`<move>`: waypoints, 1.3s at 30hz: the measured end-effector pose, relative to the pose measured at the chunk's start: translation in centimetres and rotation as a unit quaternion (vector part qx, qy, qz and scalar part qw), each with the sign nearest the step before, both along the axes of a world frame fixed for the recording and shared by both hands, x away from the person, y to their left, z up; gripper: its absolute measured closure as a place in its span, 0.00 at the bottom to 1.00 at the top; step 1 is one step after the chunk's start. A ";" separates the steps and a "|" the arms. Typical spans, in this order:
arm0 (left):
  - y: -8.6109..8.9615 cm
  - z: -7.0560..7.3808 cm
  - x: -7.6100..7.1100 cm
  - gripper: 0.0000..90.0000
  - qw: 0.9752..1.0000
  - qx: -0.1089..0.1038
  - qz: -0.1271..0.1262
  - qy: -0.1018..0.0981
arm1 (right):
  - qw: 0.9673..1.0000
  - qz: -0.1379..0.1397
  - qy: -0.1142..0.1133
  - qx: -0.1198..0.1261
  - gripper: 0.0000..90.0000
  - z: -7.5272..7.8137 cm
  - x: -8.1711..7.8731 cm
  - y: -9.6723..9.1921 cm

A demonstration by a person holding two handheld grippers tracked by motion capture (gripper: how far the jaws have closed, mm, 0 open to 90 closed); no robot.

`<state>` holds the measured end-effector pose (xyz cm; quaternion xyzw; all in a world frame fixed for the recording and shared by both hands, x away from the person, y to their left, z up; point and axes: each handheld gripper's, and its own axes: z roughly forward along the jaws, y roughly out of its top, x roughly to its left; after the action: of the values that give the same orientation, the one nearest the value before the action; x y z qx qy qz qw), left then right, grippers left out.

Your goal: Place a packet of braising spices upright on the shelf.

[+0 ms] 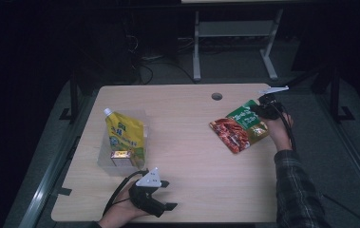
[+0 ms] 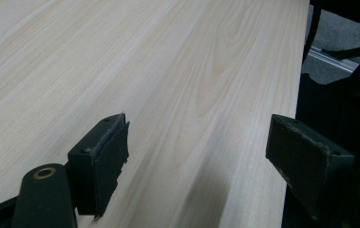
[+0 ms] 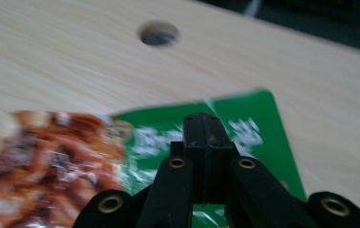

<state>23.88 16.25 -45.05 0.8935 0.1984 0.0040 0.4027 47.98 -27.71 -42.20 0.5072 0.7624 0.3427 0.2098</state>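
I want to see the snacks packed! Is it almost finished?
Partly. The yellow pouch and a small packet already sit in the clear box. The right tongs are shut on the green and red packet. It looks bound for the box. The left tongs rest open.

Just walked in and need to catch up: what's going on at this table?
A person works with tongs in each hand. The right tongs are shut on the green end of a red-and-green food packet at the table's far right. The left tongs rest open near the front edge, beside a clear bin holding a yellow spouted pouch.
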 end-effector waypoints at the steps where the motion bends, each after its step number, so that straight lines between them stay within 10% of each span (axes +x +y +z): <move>1: 0.0 0.0 0.0 0.24 1.000 0.000 0.000 0.000 | 1.000 -0.007 0.004 0.001 1.00 -0.4 0.3 -0.5; 11: 0.1 0.0 0.0 0.24 1.000 0.000 0.002 0.003 | 0.996 -0.074 0.034 -0.021 1.00 -2.6 2.2 -3.4; 26: 0.1 -0.1 -0.1 0.24 1.000 0.002 0.002 0.002 | 0.992 -0.099 0.064 -0.050 1.00 -4.4 2.9 -3.5; 39: -0.1 -0.1 -0.3 0.24 1.000 0.002 -0.002 0.004 | 0.996 -0.038 0.042 -0.076 1.00 -4.6 3.0 -1.0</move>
<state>23.63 16.19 -45.16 0.8946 0.1986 -0.0003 0.4003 51.01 -28.70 -46.78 0.5326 0.7742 0.2542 0.2287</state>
